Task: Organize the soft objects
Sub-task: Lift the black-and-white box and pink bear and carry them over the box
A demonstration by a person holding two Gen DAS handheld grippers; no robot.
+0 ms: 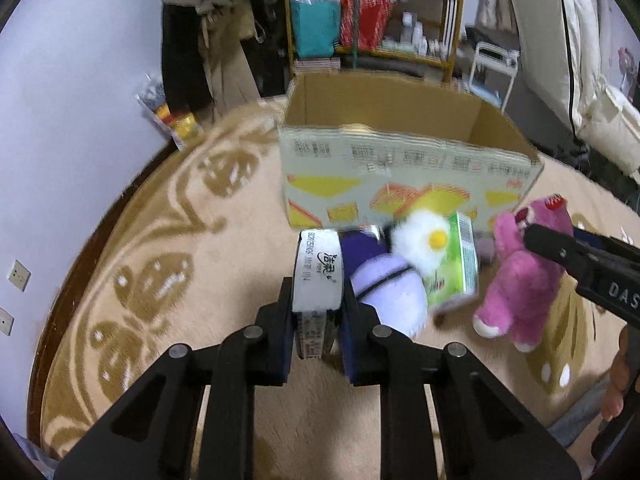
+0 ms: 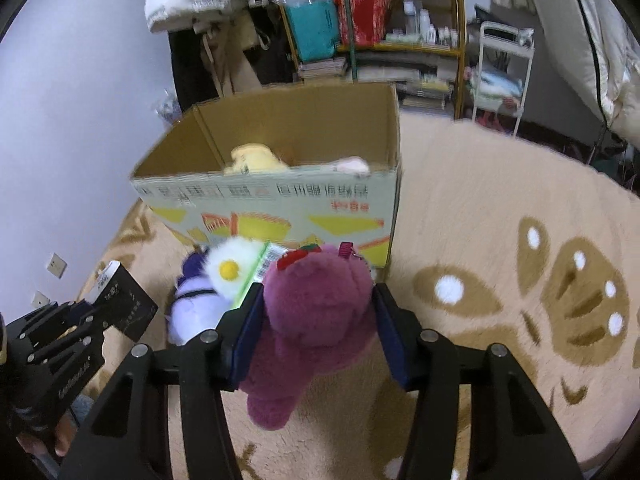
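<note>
My left gripper [image 1: 316, 300] is shut on a small tissue pack [image 1: 318, 272] with a white label, lifted above the rug. My right gripper [image 2: 318, 312] is shut on a pink plush bear [image 2: 316, 320], its pads pressed into both sides of the body. The bear [image 1: 520, 276] also shows in the left wrist view, hanging off the rug. On the rug between the grippers lie a purple plush [image 1: 386, 288], a white plush with a yellow centre [image 1: 420, 240] and a green packet [image 1: 456, 264]. An open cardboard box [image 2: 280, 200] behind them holds a yellow plush [image 2: 256, 158].
A beige patterned rug [image 2: 500, 208] covers the floor. Behind the box stand a wooden shelf [image 1: 376, 12] full of bags and bottles, hanging clothes [image 1: 208, 40] and a white rack [image 2: 504, 72]. A lilac wall [image 1: 72, 100] runs along the left. A person's hand [image 1: 620, 392] shows at right.
</note>
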